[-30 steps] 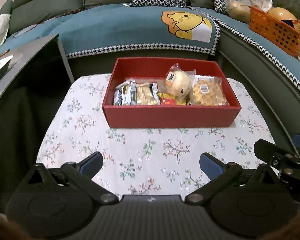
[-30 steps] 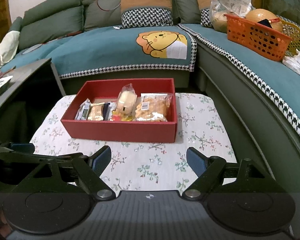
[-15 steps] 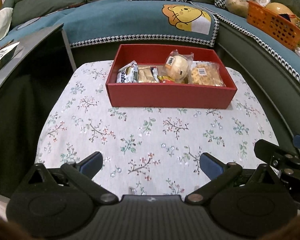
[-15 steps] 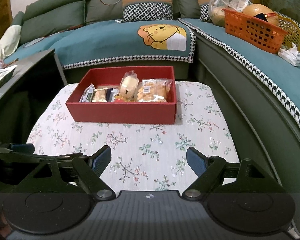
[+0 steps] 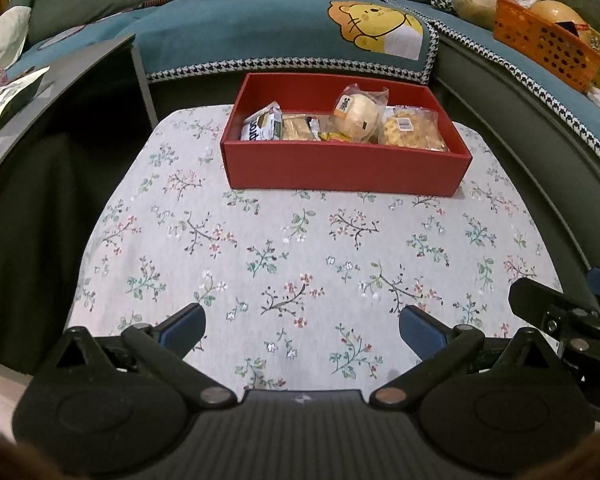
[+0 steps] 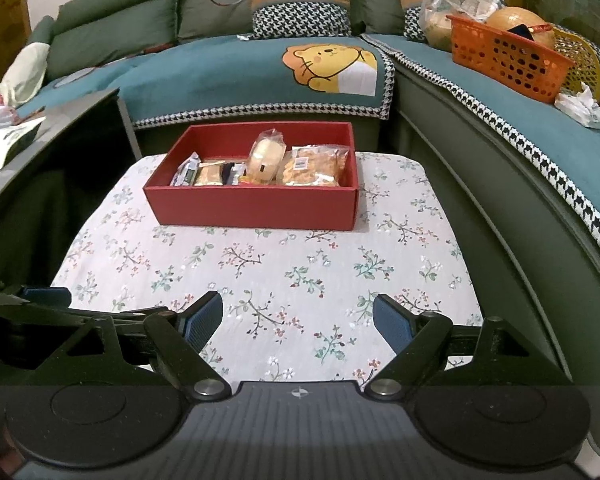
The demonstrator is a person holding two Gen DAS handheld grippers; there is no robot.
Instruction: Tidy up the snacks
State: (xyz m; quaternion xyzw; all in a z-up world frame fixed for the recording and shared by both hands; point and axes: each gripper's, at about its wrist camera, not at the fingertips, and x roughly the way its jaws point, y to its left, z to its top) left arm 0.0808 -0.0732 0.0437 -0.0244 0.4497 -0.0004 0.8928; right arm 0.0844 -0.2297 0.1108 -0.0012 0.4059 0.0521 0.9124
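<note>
A red box (image 5: 340, 168) stands at the far side of the floral tablecloth (image 5: 300, 248); it also shows in the right wrist view (image 6: 256, 210). Inside it lie several wrapped snacks: a green-and-white packet (image 5: 260, 124), a biscuit pack (image 5: 298, 128), a round bun in a clear bag (image 5: 360, 114) and a pack of golden crackers (image 5: 410, 130). My left gripper (image 5: 302, 328) is open and empty over the near table edge. My right gripper (image 6: 298, 320) is open and empty, to the right of the left one.
A green sofa with a teal lion cover (image 6: 328, 68) wraps behind and to the right. An orange basket (image 6: 508, 60) and bags sit on it. A dark side table (image 5: 60, 76) with a paper packet stands at the left.
Both grippers have pulled back from the red box toward the near table edge, so the box looks smaller and farther. Both stayed open and empty.
</note>
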